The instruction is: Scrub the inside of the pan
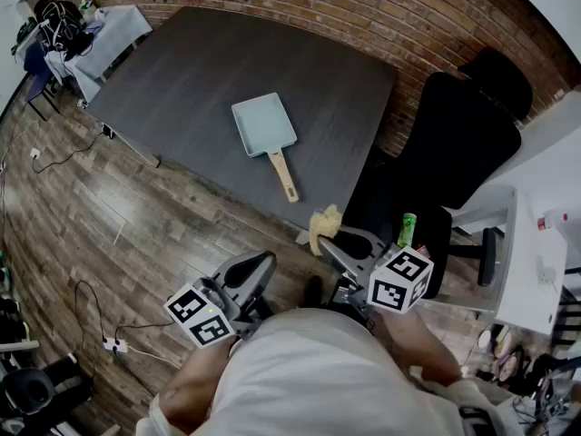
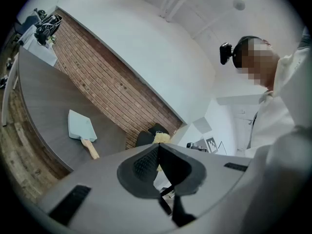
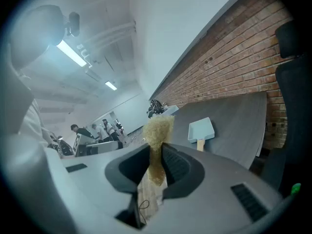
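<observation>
While the pale-blue rectangular pan (image 1: pixel 264 125) with its wooden handle lies flat on the matte dark-grey table (image 1: pixel 182 71), the right gripper (image 3: pixel 157 150) sits well short of it, pinching a coarse, fibrous yellow scrubber (image 3: pixel 157 128). The left gripper (image 2: pixel 158 150) has its jaws pressed together with nothing between. A black office chair (image 1: pixel 454 143) stands beside the table by the brick wall (image 1: pixel 363 12). Only the right gripper view shows people (image 3: pixel 90 130) at desks in the background.

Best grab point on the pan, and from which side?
The pan by its wooden handle, coming from the table's near edge: the handle is slim, lies flat and points that way; the body is wide and walled.
</observation>
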Motion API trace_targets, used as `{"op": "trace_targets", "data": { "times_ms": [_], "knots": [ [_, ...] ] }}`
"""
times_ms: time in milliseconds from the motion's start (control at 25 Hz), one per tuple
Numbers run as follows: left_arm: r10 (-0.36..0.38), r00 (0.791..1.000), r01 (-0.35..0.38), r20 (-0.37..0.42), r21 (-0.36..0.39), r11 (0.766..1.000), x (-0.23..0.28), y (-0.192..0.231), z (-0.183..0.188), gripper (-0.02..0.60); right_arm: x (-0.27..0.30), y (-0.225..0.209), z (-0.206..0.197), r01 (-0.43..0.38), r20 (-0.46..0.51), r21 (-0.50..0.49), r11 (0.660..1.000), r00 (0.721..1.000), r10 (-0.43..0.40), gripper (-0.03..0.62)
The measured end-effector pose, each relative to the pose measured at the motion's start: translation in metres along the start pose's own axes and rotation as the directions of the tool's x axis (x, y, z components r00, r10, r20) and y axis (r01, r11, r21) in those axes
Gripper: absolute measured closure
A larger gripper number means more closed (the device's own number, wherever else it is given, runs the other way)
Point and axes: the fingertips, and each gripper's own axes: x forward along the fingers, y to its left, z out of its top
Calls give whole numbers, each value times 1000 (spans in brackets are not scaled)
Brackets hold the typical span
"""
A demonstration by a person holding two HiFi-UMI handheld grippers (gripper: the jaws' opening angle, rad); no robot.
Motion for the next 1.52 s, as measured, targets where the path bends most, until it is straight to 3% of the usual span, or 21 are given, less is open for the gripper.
{"op": "trace_targets", "data": {
  "times_ms": [600,880,1000,1120,1240,1400,1520],
  "knots": [
    [-10,1000,10,1,-3,1000,-8,3,-1,572,5,6,-4,17,-7,1,1000,1000,-17,513],
    [21,999,-23,-26,-72,997,-15,26,-5,564,13,10,-2,35,14,24,999,999,-35,513],
    [32,998,-39,-61,-114,993,0,40,-16,448,11,4,-1,45,20,41,998,999,-46,511],
    [62,995,-74,-81,-150,986,22,62,-29,433,4,-6,0,52,23,54,997,998,-53,511],
    [139,986,-157,-95,-220,963,45,103,-45,415,-6,-17,2,51,17,56,997,998,-52,511],
    [263,955,-293,-133,-316,902,74,161,-69,342,-17,-30,-1,38,-9,52,998,999,-38,511],
    [329,932,-362,-152,-362,859,96,192,-85,334,-28,-45,-6,29,-34,55,998,999,-27,511]
  ]
}}
